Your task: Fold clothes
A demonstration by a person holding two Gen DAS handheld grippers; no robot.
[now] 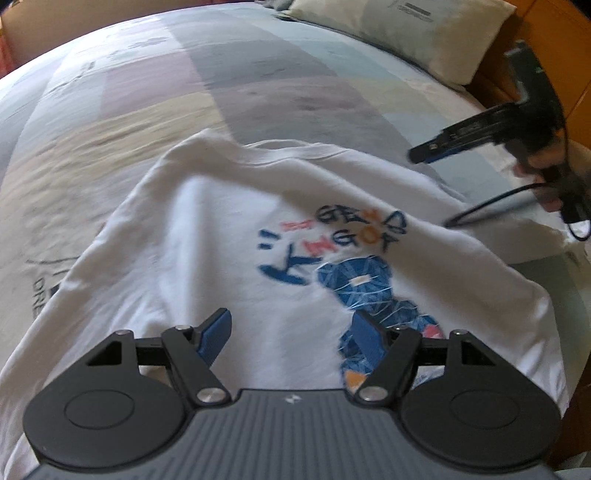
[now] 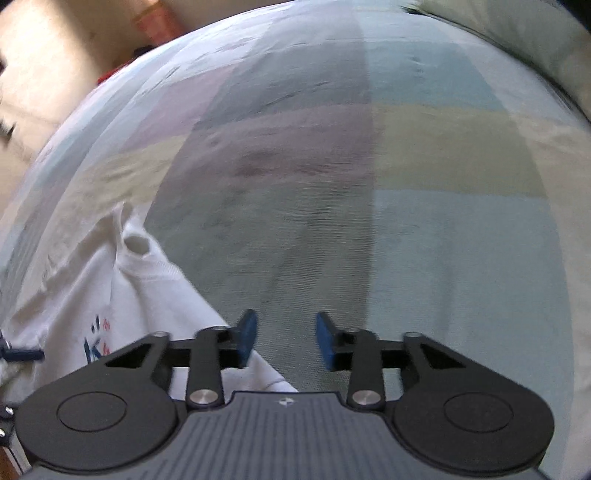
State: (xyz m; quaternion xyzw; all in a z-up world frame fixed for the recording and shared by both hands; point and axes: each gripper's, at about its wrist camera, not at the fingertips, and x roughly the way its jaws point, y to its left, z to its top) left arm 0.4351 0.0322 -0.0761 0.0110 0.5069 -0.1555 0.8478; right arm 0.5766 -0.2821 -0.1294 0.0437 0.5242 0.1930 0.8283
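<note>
On the bed, over its pastel patchwork cover, lies a white shirt, spread out front up. Its print shows blue and red lettering above a blue faceted figure. The neckline end of the shirt points toward the far side of the bed, and one edge of it is folded over near the print. A pillow sits beyond the shirt, at the bed's far right corner against a wooden frame.

The left gripper hangs just above the shirt's near part, jaws spread wide, nothing between them; the blue figure shows past its right finger. The right gripper is off the shirt's right edge, over bare cover, jaws parted with nothing between them. In the left wrist view it appears above the shirt's right side, held by a hand with a black cable looping down from it.

No containers are in view.
</note>
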